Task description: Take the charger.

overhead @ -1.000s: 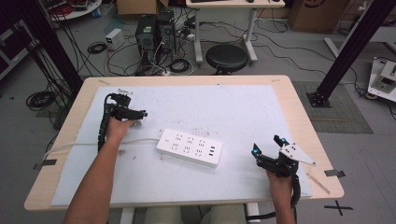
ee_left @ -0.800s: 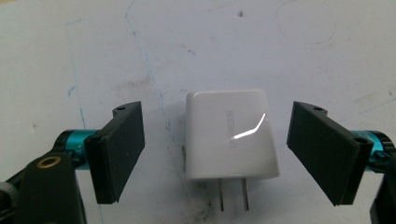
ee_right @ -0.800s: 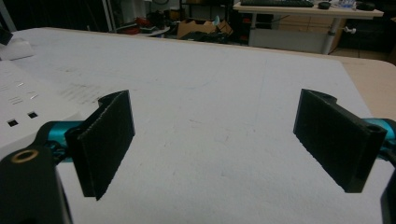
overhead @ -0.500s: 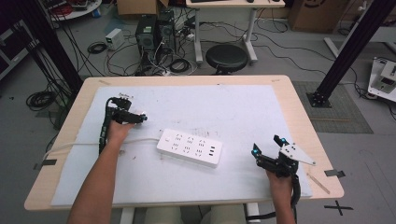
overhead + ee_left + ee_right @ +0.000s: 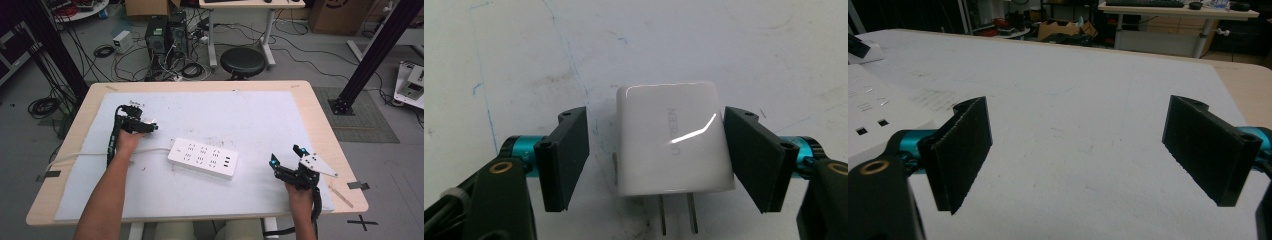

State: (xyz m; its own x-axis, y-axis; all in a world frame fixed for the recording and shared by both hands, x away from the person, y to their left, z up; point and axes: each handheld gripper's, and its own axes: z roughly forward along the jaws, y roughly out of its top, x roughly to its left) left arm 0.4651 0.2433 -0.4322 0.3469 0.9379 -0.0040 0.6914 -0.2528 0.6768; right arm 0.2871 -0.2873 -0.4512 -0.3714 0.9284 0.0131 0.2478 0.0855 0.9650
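Observation:
A white wall charger [image 5: 669,140] lies flat on the white mat with its two prongs toward the camera. My left gripper [image 5: 656,120] straddles it, and the jaws have just been closing with the charger between them. The right pad [image 5: 754,155] is at the charger's side, while the left pad [image 5: 566,155] still stands a gap away. In the high view the left gripper [image 5: 149,126] sits at the table's left, behind a white power strip [image 5: 202,158]. My right gripper [image 5: 285,155] rests open at the front right with nothing between its jaws [image 5: 1075,145].
The power strip's white cable [image 5: 90,156] runs left across the mat and off the wooden table [image 5: 320,115]. The strip's near end [image 5: 873,115] lies left of the right gripper. A stool [image 5: 243,62] and computer cases stand on the floor beyond the table.
The left gripper's jaws have drawn closer together around the charger. Both hands stay about where they were.

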